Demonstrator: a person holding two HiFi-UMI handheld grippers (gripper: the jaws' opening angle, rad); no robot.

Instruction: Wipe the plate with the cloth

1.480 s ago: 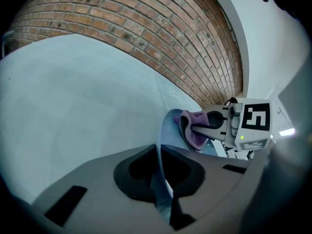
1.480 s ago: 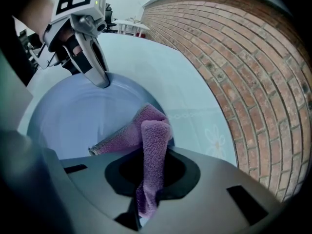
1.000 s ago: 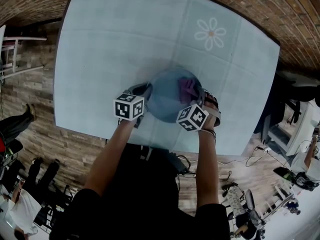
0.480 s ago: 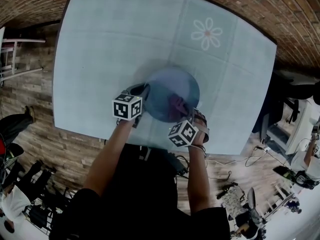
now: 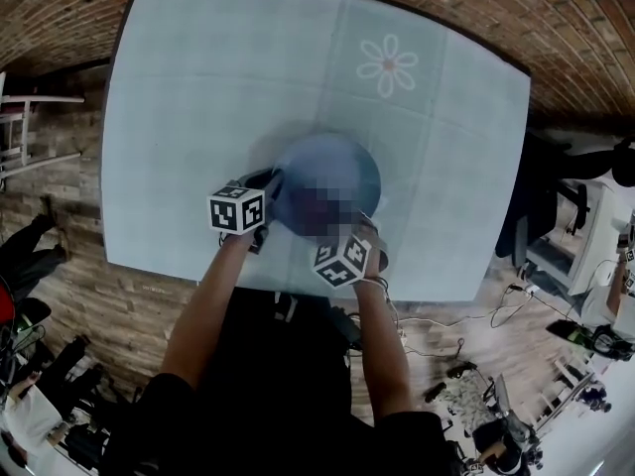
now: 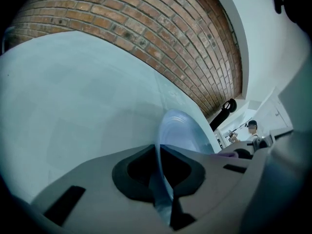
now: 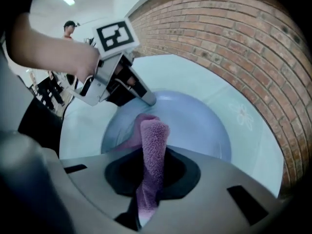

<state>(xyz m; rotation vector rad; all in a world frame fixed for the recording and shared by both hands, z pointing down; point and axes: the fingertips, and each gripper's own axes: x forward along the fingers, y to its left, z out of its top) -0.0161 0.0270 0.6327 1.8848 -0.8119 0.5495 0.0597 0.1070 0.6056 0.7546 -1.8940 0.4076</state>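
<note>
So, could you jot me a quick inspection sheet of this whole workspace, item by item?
Surface: a table under a pale blue tablecloth with one daisy print.
Job's things: a blue plate near the table's front edge, with a purple cloth lying on it.
Clutter: nothing seen on the table.
Grippers: the left gripper has its fingers shut on the plate's rim. The right gripper has its fingers shut on the cloth.
Cables: dark cables trail over the floor by the table.
Surroundings: a brick wall behind the table and a plank floor.
</note>
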